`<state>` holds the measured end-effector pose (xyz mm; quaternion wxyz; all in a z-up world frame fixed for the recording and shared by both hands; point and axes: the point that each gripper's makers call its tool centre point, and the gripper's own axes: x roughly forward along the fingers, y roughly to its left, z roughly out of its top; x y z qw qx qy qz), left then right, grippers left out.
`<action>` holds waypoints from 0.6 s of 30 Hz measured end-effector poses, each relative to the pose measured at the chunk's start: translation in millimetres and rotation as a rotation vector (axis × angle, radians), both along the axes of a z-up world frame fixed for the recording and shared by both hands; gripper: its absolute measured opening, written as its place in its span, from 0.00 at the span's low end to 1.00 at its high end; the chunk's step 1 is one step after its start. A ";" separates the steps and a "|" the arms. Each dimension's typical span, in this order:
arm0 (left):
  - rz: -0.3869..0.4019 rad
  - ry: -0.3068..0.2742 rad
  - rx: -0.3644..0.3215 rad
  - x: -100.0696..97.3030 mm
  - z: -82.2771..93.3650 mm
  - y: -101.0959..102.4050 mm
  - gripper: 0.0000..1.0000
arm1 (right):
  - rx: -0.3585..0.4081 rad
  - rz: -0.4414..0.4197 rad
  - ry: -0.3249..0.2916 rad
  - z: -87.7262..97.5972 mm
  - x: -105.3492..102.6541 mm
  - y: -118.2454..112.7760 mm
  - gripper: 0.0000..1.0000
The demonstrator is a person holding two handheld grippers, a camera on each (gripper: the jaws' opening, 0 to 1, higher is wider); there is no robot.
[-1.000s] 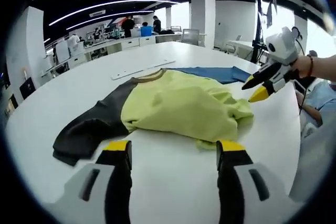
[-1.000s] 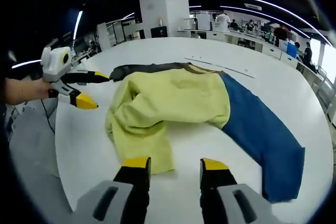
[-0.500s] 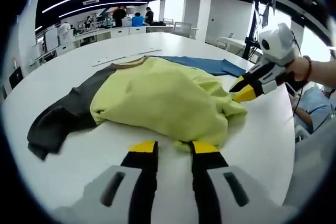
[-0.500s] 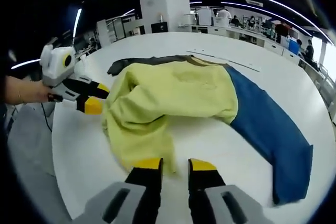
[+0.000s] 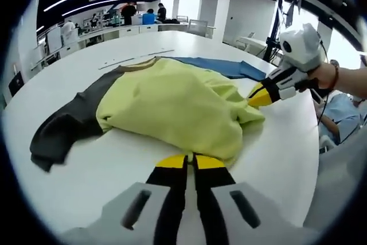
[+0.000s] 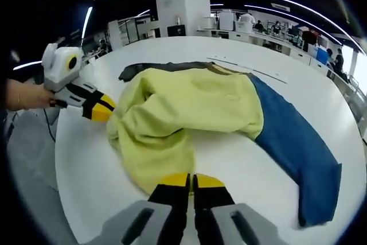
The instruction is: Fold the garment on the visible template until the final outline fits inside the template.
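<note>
Bare white table [image 6: 86, 159] lies open from 6 to 9 o'clock of the bunched garment [image 6: 189, 113]; its blue sleeve [image 6: 292, 153] blocks 3 o'clock.

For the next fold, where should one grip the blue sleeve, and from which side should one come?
Probably at its free end: the blue sleeve lies flat and spread out from the yellow body toward the table edge. Come from that outer side, low along the table, and pinch the cuff edge. Both grippers, left and right, are now shut at the bunched yellow hem.
</note>
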<state>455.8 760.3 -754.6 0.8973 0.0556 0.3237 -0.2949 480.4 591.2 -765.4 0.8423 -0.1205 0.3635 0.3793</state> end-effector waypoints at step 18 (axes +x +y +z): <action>0.144 0.037 -0.026 -32.5 17.4 42.0 0.01 | 0.048 -0.123 -0.016 29.2 -27.3 -38.5 0.00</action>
